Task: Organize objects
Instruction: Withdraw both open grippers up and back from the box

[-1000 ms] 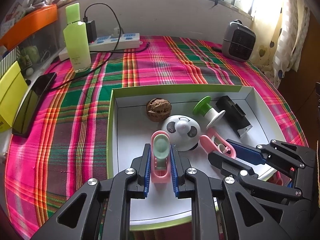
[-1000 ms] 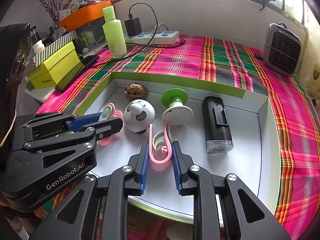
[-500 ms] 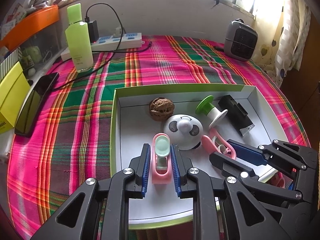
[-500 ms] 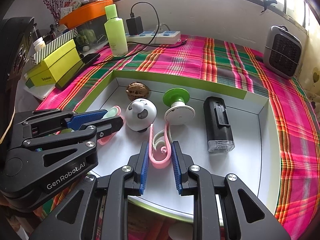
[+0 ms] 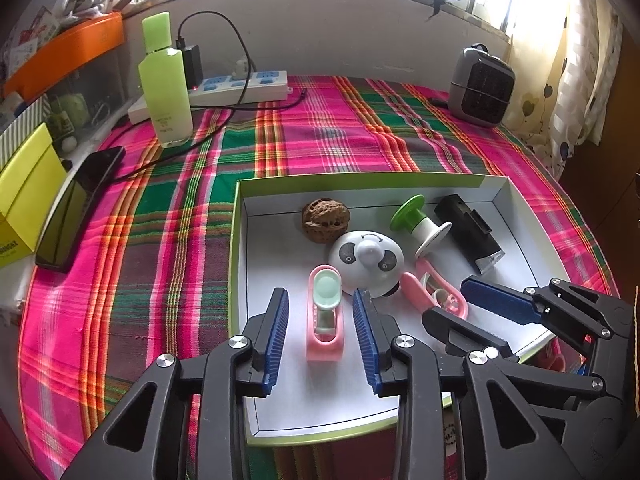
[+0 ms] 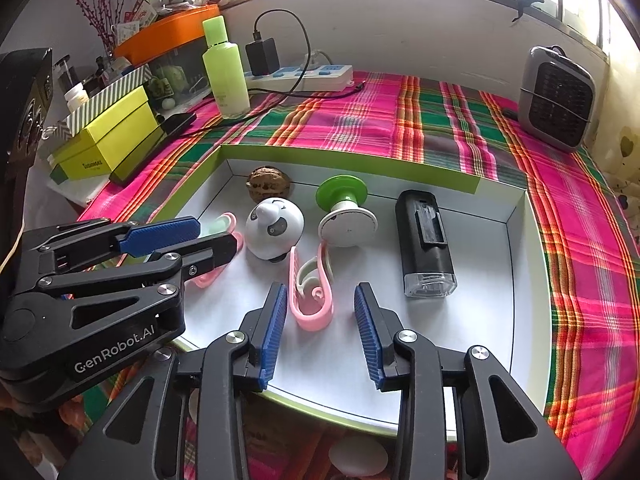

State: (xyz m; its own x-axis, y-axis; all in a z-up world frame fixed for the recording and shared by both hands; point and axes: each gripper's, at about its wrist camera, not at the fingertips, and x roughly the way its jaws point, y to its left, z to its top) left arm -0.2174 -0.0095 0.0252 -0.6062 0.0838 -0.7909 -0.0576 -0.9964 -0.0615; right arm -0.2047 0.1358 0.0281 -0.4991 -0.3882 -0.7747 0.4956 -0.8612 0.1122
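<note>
A shallow white box with a green rim holds a walnut, a panda-face dome, a green-and-white spool and a black device. My left gripper is open around a pink and mint clip lying in the box. My right gripper is open around a pink curled clip lying in the box.
The box lies on a plaid cloth. Behind stand a green bottle, a power strip with cables and a small grey heater. A black phone and yellow boxes lie at the left.
Both grippers have opened and let go of their pink clips, which now lie in the box between the open fingers.
</note>
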